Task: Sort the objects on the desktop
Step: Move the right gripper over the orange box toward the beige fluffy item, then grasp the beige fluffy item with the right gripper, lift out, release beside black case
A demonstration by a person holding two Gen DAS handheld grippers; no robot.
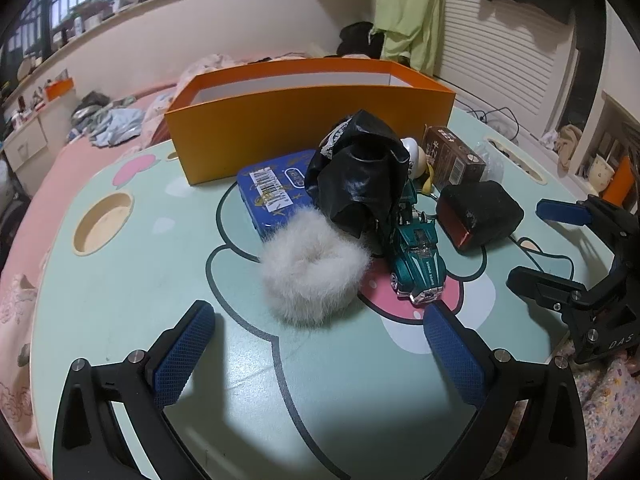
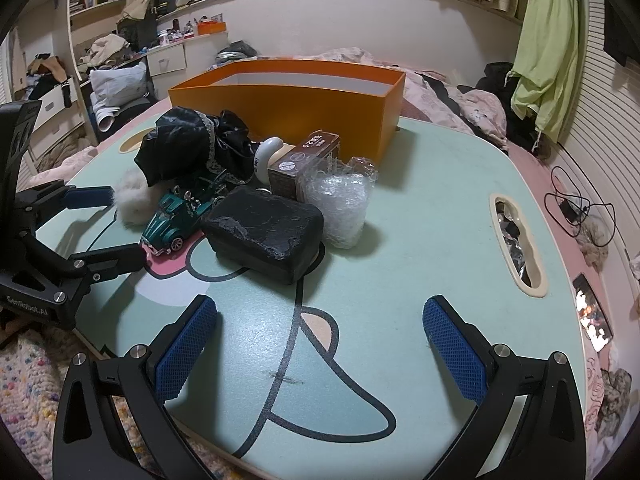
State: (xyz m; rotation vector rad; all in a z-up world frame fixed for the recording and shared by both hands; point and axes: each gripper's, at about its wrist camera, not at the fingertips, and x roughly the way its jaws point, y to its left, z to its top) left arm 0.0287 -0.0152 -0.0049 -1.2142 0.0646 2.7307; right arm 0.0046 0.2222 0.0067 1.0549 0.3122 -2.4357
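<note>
The left gripper (image 1: 318,322) is held spread wide just before the white fluffy fur ball (image 1: 314,266), probably to be taken first. The right gripper (image 2: 320,320) is likewise spread over bare table, nothing pinched. The open orange cardboard box (image 1: 304,120) is kept behind the pile for receiving items.

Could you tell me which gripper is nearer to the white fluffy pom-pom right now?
Left. The left gripper stands open just in front of the white fluffy pom-pom, which is not yet between its pads. The right gripper, also open, sits off beyond the toy car.
</note>
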